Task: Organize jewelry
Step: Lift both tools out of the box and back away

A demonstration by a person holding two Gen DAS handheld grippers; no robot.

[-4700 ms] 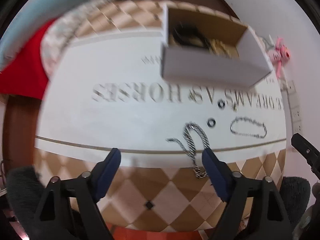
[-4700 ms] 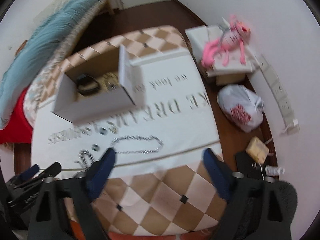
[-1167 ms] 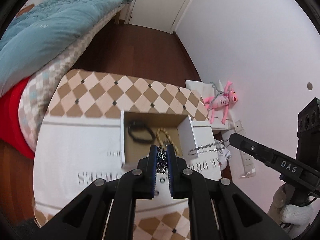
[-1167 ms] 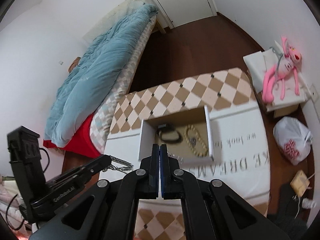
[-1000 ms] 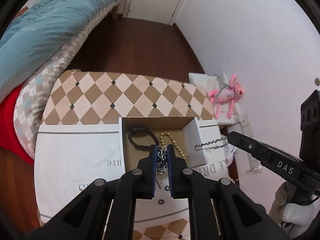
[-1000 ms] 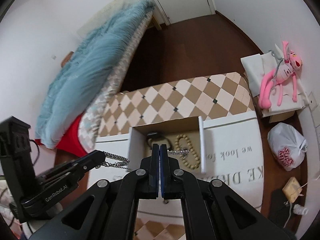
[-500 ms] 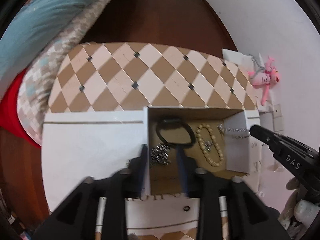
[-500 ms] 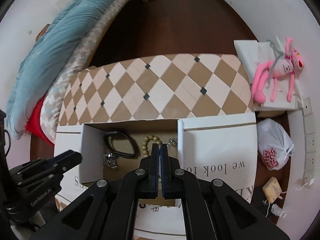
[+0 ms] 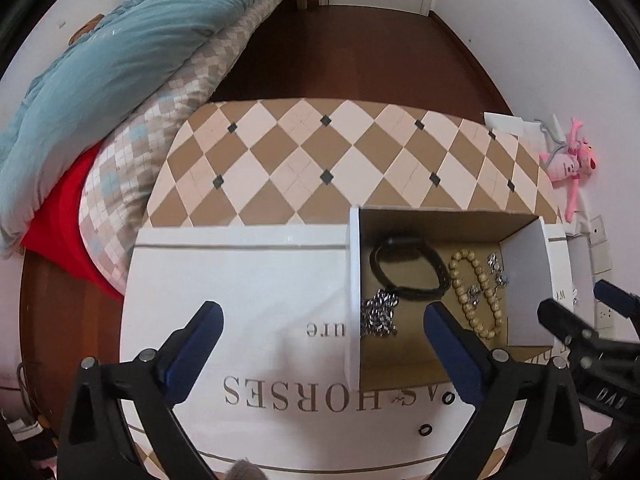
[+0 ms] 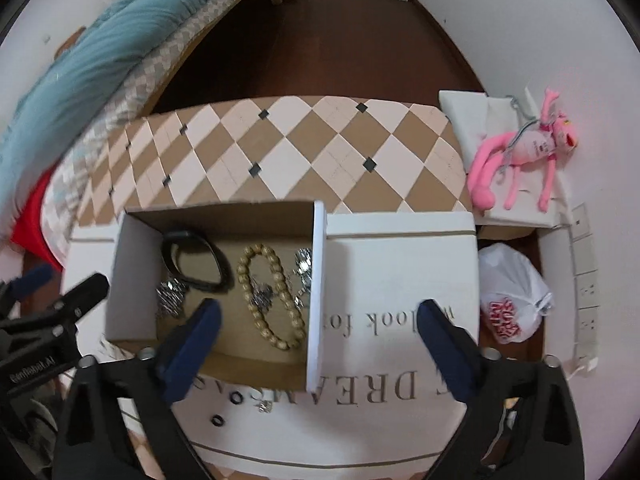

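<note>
Both yr claws are wide w/ nothing in them: left claw (image 9: 320, 344), right claw (image 10: 316, 340). The chains, the bead bracelet (image 10: 268, 296) & the black band (image 10: 196, 262) lie in the box (image 10: 318, 292) so they stay together. Small rings (image 10: 236, 398) sit out on the surface (image 10: 400, 264), prob next.

right gripper (image 10: 316, 326) fingers spread wide, empty, above cardboard box (image 10: 134, 280); box holds black bracelet (image 10: 196, 266), bead bracelet (image 10: 266, 298), silver chains (image 10: 170, 294); two black rings (image 10: 236, 398) on tabletop (image 10: 400, 264) just beside box
</note>
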